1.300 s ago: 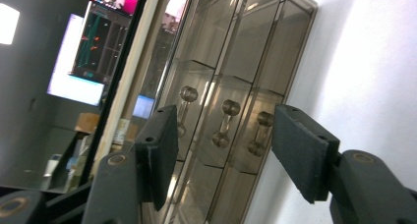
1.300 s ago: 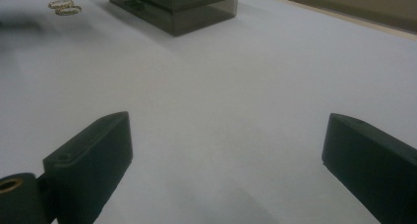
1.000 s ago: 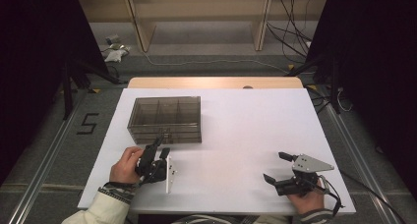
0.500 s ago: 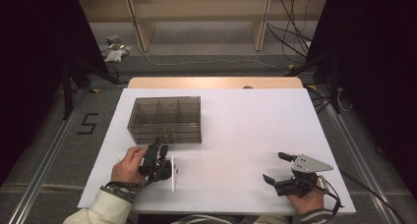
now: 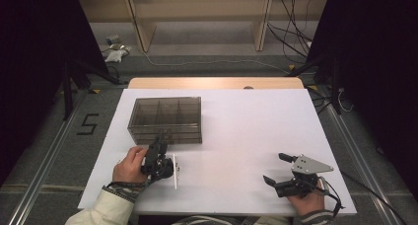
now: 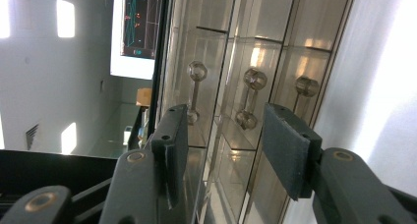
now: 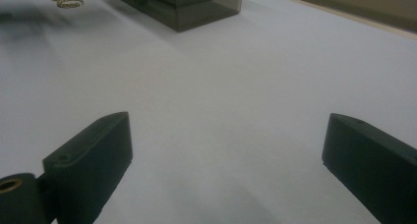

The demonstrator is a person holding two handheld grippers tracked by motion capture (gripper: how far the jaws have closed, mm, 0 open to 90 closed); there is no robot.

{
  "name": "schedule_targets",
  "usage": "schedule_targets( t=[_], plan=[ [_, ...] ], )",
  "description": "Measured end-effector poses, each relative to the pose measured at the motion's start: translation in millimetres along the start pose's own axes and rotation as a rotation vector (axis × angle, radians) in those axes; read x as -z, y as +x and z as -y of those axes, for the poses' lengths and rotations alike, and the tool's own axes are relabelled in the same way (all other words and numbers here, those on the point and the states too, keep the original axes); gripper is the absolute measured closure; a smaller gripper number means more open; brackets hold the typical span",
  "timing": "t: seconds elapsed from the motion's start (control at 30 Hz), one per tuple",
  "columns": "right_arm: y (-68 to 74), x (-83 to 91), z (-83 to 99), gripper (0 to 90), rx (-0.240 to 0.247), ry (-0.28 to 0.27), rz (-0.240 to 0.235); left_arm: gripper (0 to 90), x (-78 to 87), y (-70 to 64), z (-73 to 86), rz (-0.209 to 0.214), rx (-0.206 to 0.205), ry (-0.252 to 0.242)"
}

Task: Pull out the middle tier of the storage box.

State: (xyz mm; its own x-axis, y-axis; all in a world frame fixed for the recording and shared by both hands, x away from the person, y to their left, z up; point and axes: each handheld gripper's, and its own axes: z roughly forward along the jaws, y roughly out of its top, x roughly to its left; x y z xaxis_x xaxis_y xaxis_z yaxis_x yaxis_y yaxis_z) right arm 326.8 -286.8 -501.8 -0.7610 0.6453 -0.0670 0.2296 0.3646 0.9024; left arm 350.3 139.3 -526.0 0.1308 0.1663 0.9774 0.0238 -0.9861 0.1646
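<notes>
Nearest, the right gripper rested released on the white worktop. Farther, the left gripper, jaws parted and empty, faced the smoky drawer box, its middle knob straight ahead between them.

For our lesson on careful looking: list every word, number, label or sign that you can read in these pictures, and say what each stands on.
"5": a dark numeral on the grey floor, left of the table.
Screen behind the clear drawer box, in the left gripper view: coloured marks, too small and blurred to read.
Drawer box, left gripper and right gripper: no readable text.
</notes>
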Motion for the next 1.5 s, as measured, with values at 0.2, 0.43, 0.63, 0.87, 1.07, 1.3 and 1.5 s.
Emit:
schedule_targets(
  t=[0.2, 0.43, 0.63, 0.87, 1.07, 1.3, 1.5],
  plan=[
    [0.0, -0.2, 0.0, 5.9, 0.000, 0.005, 0.005, 53.5, -2.5, -1.4, 0.5, -0.007, -0.018, 0.012],
    [0.3, -0.5, -0.1, 6.0, 0.003, 0.011, 0.010, 55.2, -4.7, -1.1, 0.1, -0.006, -0.027, 0.013],
    [0.7, -0.5, -0.2, 6.0, 0.004, 0.010, 0.011, 58.0, -6.7, 0.0, -0.5, 0.008, -0.027, 0.017],
    [1.0, -1.0, -0.2, 6.1, 0.009, 0.014, 0.012, 62.6, -10.6, -2.3, -2.1, 0.009, -0.061, 0.019],
    [1.2, -1.0, -0.2, 6.2, 0.010, 0.014, 0.012, 64.5, -13.3, -4.2, -2.1, 0.012, -0.083, 0.031],
    [1.3, -0.9, -0.2, 6.2, 0.012, 0.014, 0.012, 65.9, -16.8, -7.5, -1.5, 0.011, -0.103, 0.037],
    [1.5, -1.2, -0.1, 6.3, 0.016, 0.014, 0.014, 69.2, -21.5, -11.2, 0.0, -0.002, -0.132, 0.048]
  ],
)
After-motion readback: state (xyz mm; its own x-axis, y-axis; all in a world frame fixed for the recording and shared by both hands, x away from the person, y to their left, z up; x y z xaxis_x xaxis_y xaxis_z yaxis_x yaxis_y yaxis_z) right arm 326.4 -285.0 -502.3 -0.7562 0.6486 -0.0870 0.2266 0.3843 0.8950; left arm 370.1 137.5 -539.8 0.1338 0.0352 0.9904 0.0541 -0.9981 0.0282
